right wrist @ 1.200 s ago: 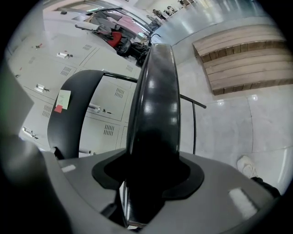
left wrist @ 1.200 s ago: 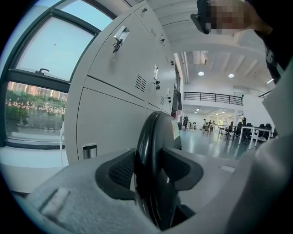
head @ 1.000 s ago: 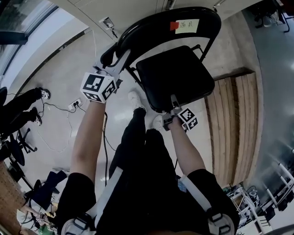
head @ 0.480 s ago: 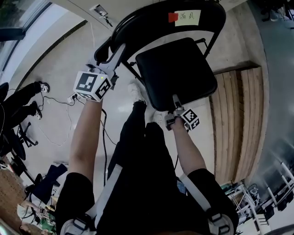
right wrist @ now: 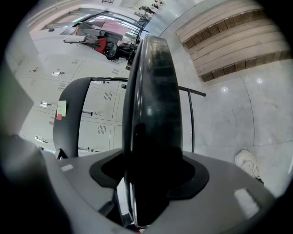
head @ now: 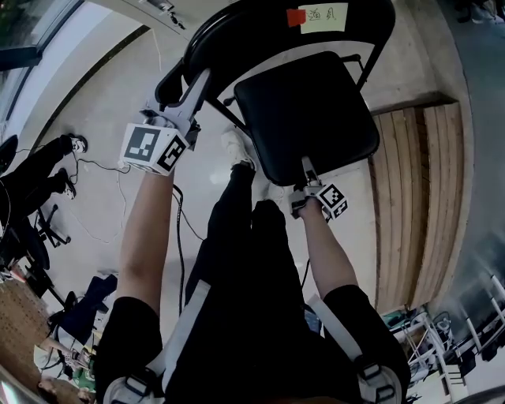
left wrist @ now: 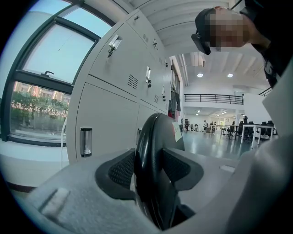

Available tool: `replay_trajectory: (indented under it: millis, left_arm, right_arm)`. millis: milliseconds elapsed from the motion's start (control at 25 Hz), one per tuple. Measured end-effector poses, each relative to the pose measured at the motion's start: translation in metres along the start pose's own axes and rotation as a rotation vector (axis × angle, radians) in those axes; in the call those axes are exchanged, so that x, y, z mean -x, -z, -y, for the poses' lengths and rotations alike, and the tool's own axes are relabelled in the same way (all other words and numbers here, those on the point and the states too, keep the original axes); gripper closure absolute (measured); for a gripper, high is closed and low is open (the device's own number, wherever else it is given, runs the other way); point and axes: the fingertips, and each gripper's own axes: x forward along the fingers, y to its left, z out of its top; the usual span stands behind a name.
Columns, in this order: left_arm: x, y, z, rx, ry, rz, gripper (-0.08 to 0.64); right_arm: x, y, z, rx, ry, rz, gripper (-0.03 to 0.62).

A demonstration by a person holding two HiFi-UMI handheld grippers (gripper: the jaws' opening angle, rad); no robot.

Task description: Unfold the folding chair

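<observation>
A black folding chair stands in front of me, its seat tipped toward me below the curved backrest, which bears a white and red label. My left gripper is shut on the backrest's left edge; in the left gripper view the black rim runs between the ribbed pads. My right gripper holds the seat's front edge. Its jaws have just been opening wider, with the thick seat edge wedged between the pads and touching both.
My legs and white shoes stand right under the chair. Grey lockers line the wall behind it. A wooden slatted platform lies to the right. Cables and a power strip trail on the floor at left, near office chairs.
The seat has swung down toward me and looks larger. The right gripper went lower with the seat's front edge. The left gripper shifted left and outward with the backrest.
</observation>
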Motion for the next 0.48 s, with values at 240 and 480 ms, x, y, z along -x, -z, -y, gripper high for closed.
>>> replay_trajectory:
  millis: [240,480]
  left_arm:
    - [0.011,0.003,0.021,-0.013,-0.007,0.005,0.371]
    - [0.024,0.009,0.041,-0.025,0.009,0.007,0.373]
  right_arm:
    - [0.006,0.001,0.019,-0.005,-0.013,-0.006,0.324]
    - [0.012,0.003,0.038,-0.007,-0.004,-0.008,0.308]
